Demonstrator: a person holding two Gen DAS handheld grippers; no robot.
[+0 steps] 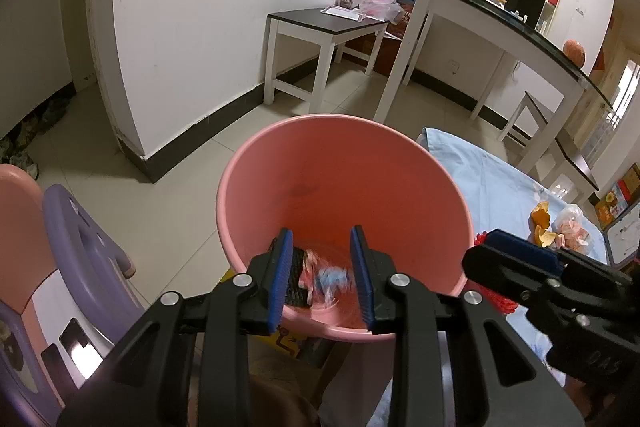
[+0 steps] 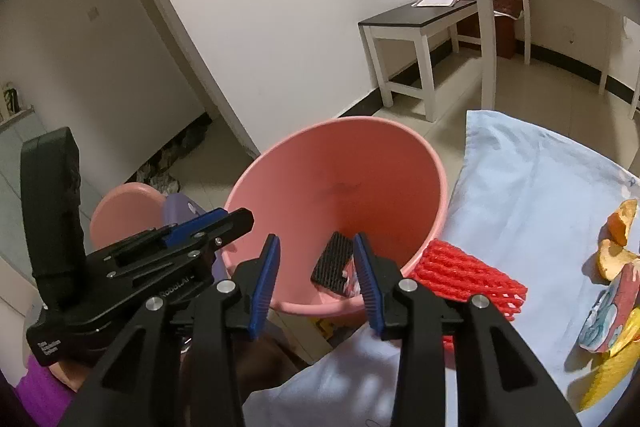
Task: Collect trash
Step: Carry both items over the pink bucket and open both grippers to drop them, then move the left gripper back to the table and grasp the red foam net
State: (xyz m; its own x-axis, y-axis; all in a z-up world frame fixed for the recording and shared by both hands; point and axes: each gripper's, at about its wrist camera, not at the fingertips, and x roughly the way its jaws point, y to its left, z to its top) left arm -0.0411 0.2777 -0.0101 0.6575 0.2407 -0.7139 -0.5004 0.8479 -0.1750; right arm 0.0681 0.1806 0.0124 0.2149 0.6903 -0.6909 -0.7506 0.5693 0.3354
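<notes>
Hardly any print sharp enough to read. Pale stamped characters on the black body of the right gripper (image 1: 516, 247), roughly "0A5", and on the left gripper (image 2: 212, 223) body white lettering, perhaps "ROBOLAI", plus a two-line white label, too blurred.

Both claws pointed steeply down, side by side: left claw (image 1: 322, 277) and right claw (image 2: 316, 279) gaped empty.

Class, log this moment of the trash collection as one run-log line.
left gripper: open above pink bin | right gripper: open, empty | in bin: black foam net, wrapper | on cloth: red foam net, orange peels
</notes>
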